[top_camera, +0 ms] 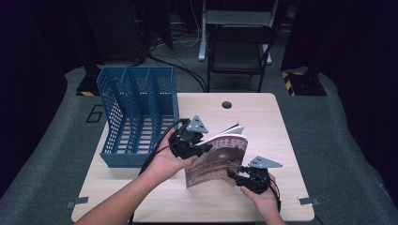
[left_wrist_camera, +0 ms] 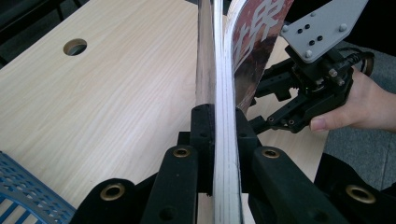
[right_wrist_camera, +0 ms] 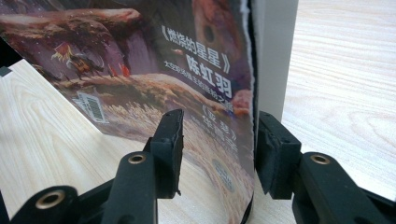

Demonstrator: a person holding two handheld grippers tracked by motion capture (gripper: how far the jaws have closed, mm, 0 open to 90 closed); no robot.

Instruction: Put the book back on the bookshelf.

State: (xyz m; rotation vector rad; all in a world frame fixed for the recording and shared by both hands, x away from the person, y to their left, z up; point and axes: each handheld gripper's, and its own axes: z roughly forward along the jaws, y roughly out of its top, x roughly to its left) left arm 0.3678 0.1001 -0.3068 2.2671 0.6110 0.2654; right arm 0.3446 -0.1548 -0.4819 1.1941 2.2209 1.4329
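A magazine (top_camera: pixel 217 159) with a brown illustrated cover stands upright on the wooden table (top_camera: pixel 267 126), its white pages fanning a little at the top. My left gripper (top_camera: pixel 205 148) is shut on the magazine's left edge. In the left gripper view both pads of the left gripper (left_wrist_camera: pixel 219 128) press the page block of the magazine (left_wrist_camera: pixel 223 84). My right gripper (top_camera: pixel 233 175) is at the lower right corner. In the right gripper view the right gripper (right_wrist_camera: pixel 218 135) stands open astride the edge of the magazine (right_wrist_camera: pixel 154 70), with a gap at the left pad. The right gripper (left_wrist_camera: pixel 259 107) is also seen from the left one.
A blue slotted file holder (top_camera: pixel 138 117) stands on the table's left part, close behind my left hand; its corner (left_wrist_camera: pixel 28 196) is near the left gripper. A cable hole (top_camera: pixel 226 104) lies at the table's far edge. A dark chair (top_camera: pixel 239 51) stands beyond the table.
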